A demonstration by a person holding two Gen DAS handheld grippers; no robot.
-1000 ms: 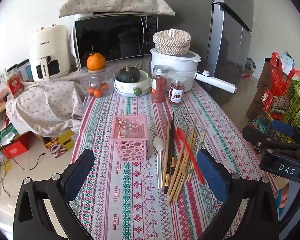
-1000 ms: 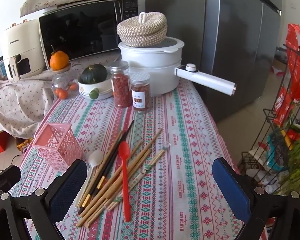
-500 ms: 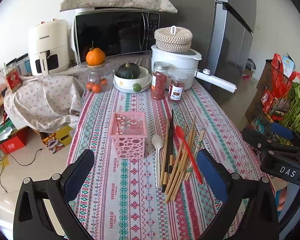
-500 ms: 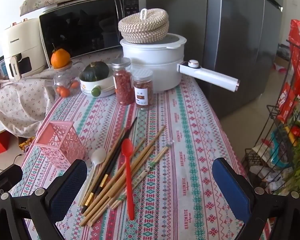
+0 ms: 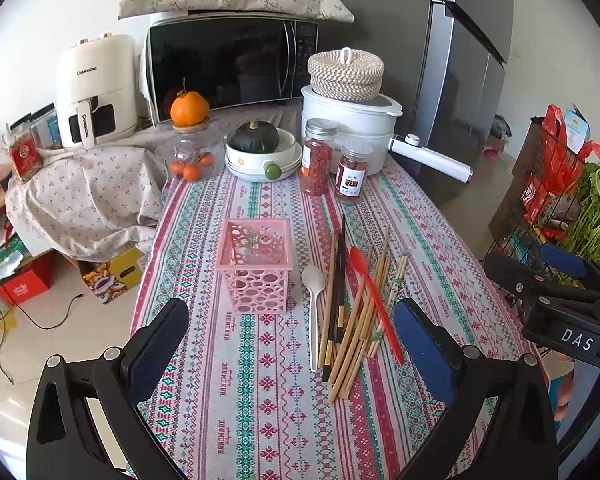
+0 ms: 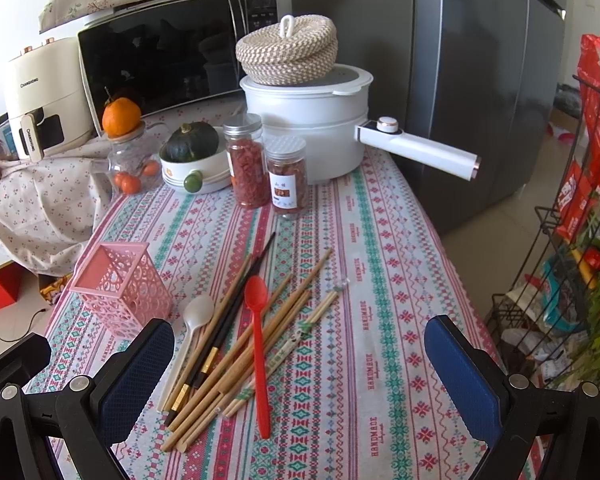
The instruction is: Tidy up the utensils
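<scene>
A pink perforated holder (image 5: 256, 264) (image 6: 124, 284) stands empty on the patterned tablecloth. Right of it lies a loose pile: a white spoon (image 5: 314, 300) (image 6: 194, 324), a red spoon (image 5: 374, 300) (image 6: 258, 344), black chopsticks (image 5: 340, 280) (image 6: 236, 308) and several wooden chopsticks (image 5: 360, 320) (image 6: 236, 368). My left gripper (image 5: 292, 344) is open and empty, held above the table short of the holder and pile. My right gripper (image 6: 300, 364) is open and empty, above the pile's near end; it also shows in the left wrist view (image 5: 556, 280) at the right.
At the table's far end stand two spice jars (image 5: 318, 156), a bowl with a squash (image 5: 260, 152), a glass jar with an orange on top (image 5: 190, 148) and a white pot with a long handle (image 6: 416, 148). A wire rack (image 6: 572, 280) stands right of the table.
Both grippers have drawn back and risen slightly, so the holder and pile sit a little farther away in view. Nothing on the table has moved.
</scene>
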